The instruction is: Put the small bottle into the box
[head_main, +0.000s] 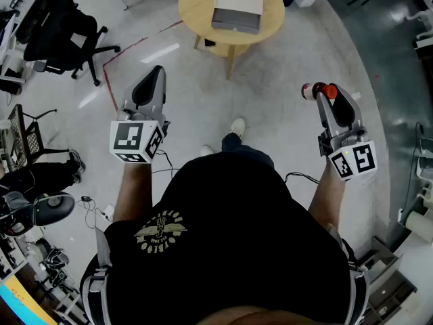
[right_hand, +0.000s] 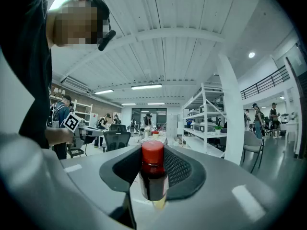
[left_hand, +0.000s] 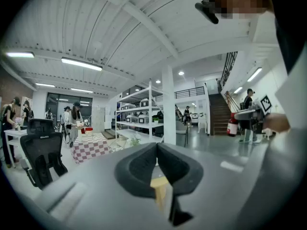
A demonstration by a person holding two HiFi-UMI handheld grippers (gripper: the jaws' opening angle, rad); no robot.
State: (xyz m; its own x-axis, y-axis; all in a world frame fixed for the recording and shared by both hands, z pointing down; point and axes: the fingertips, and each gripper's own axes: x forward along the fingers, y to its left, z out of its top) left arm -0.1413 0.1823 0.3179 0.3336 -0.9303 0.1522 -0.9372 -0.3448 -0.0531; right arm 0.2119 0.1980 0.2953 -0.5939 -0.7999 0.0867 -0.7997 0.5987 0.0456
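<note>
Right claw [head_main: 321, 95] clamps the small bottle [right_hand: 153, 174], partly hiding it; left claw [left_hand: 157, 147] pinched shut; box [head_main: 237, 11] interior unseen.

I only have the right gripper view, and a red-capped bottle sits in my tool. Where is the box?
Observer: Head view shows the box on a round wooden table, ahead across the floor.
Operator: Is the left tool carrying anything?
Observer: No, the left tool has its jaws together with nothing between them.
Operator: Anything near the table?
Observer: A black office chair stands to the table's left, apart from it.
</note>
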